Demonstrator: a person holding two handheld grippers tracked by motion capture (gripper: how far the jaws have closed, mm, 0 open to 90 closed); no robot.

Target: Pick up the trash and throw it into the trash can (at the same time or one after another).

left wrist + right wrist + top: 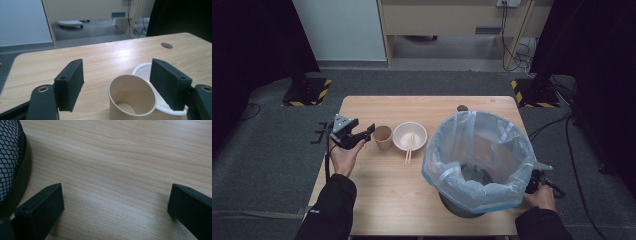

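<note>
The left claw stands open around the paper cup, ready to grip; the right claw rests open beside the lined bin.

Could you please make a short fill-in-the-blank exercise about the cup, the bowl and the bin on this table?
1. The left gripper is open around the paper ____.
2. The chopsticks rest on the white ____.
3. The mesh bin is lined with a plastic ____.
4. The right gripper is open above the bare wooden ____.

Missing words: cup; bowl; bag; table
</note>
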